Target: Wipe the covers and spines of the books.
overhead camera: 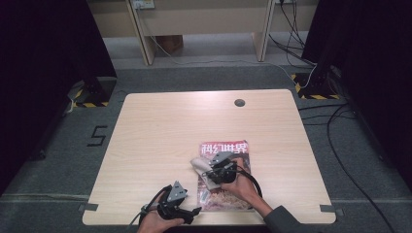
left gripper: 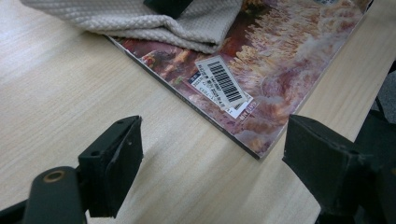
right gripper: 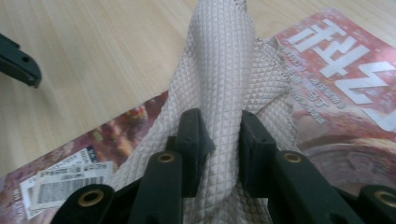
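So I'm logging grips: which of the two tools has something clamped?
The right tool, pinching the beige cloth over the magazine. The left tool gapes open above bare table.

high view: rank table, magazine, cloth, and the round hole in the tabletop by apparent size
1. table
2. magazine
3. cloth, partly hidden under the right gripper, so its full extent is unsure
4. round hole

Overhead cam, two close gripper cams, shared magazine [overhead camera: 224, 174]
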